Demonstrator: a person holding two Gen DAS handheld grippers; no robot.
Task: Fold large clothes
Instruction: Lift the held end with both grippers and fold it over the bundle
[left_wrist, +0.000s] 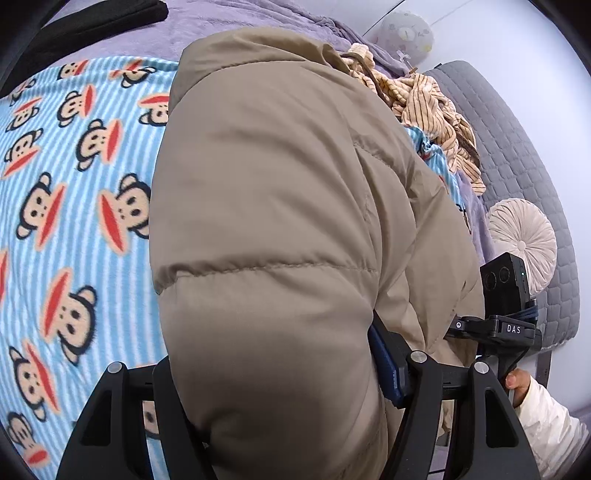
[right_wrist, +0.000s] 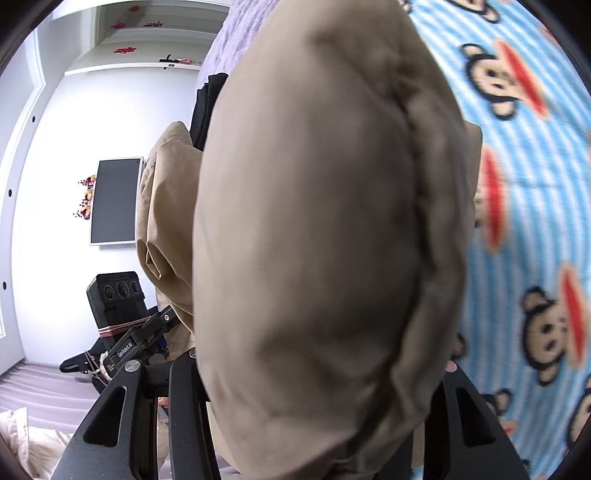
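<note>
Left wrist view showed the left gripper (left_wrist: 273, 398) clamped on the tan puffer jacket (left_wrist: 280, 221) above the monkey blanket (left_wrist: 74, 206); the right gripper (right_wrist: 317, 413) gripped it too.

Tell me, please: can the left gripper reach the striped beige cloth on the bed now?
Probably not. The left gripper is shut on the tan puffer jacket, whose bulk lies between it and the striped beige cloth.

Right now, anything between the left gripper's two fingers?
Yes. In the left wrist view the tan puffer jacket bulges up between the fingers of the left gripper, filling the gap. The monkey-print blanket lies beyond, to the left.
</note>
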